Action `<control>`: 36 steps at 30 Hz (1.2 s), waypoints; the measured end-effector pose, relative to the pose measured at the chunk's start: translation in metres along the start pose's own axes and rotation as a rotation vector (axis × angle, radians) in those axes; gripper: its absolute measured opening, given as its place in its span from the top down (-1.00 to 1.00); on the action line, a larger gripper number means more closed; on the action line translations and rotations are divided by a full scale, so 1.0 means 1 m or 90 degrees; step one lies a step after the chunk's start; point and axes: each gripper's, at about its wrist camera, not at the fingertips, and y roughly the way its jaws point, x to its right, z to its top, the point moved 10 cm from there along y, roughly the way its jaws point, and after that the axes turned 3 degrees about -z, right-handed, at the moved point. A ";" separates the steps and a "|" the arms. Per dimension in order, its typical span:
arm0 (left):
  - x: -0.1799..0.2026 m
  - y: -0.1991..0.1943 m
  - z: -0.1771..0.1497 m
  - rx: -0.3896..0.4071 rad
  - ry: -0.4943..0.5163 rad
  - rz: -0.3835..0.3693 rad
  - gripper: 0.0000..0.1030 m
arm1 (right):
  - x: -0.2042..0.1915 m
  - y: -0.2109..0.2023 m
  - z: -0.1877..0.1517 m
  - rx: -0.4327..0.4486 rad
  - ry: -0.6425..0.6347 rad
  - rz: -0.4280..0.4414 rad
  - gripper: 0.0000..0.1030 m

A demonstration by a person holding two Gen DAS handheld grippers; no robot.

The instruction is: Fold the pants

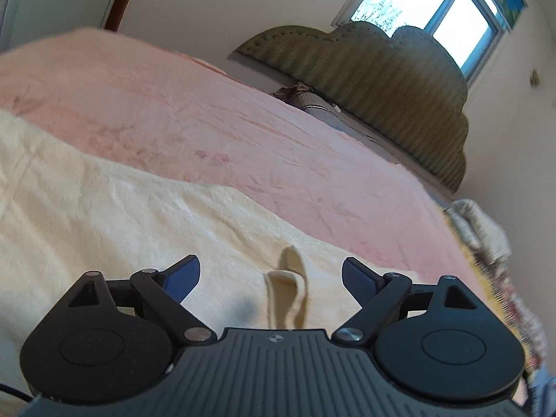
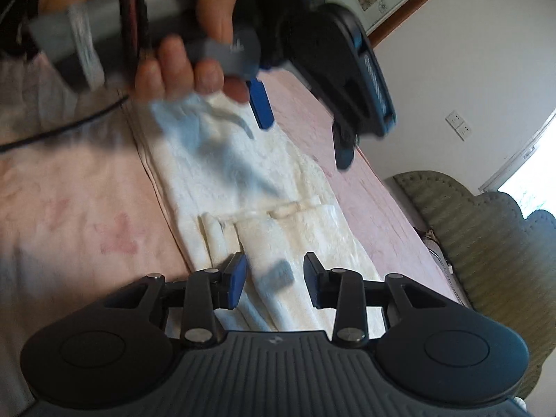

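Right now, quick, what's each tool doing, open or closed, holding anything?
Left tool: open wide over the cream pants, holding nothing.
Right tool: partly open, pants lying between its blue pads, not gripped.

No readable words, numbers or brand names appear in either view. The only sign is a small round emblem, divided into quarters, moulded on the ribbed grey body of the left gripper [image 1: 271,276] and of the right gripper [image 2: 274,278]. Lettering on the other gripper's black housing in the right wrist view is blurred beyond reading.
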 end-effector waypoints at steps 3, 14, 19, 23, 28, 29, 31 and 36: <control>0.002 0.000 -0.003 -0.027 -0.063 -0.050 -0.80 | -0.001 0.008 -0.004 -0.007 -0.024 -0.024 0.32; 0.021 0.000 -0.016 -0.112 -0.169 -0.195 -0.85 | 0.020 0.002 0.008 0.042 0.097 -0.016 0.84; 0.036 0.019 -0.028 -0.156 -0.224 -0.275 -0.81 | 0.063 -0.017 0.009 0.090 0.255 0.023 0.88; 0.033 0.049 -0.038 -0.175 -0.254 -0.246 -0.71 | 0.076 -0.031 0.009 0.122 0.307 0.047 0.88; 0.027 0.079 -0.042 -0.190 -0.278 -0.229 0.50 | 0.082 -0.044 0.006 0.137 0.362 0.088 0.88; 0.026 0.079 -0.041 -0.182 -0.267 -0.220 0.58 | 0.083 -0.045 0.005 0.137 0.369 0.097 0.88; 0.024 0.075 -0.036 -0.152 -0.224 -0.196 0.81 | 0.080 -0.041 0.005 0.134 0.367 0.104 0.88; 0.025 0.052 -0.023 -0.076 -0.111 -0.150 0.90 | 0.066 -0.033 0.010 0.126 0.353 0.138 0.89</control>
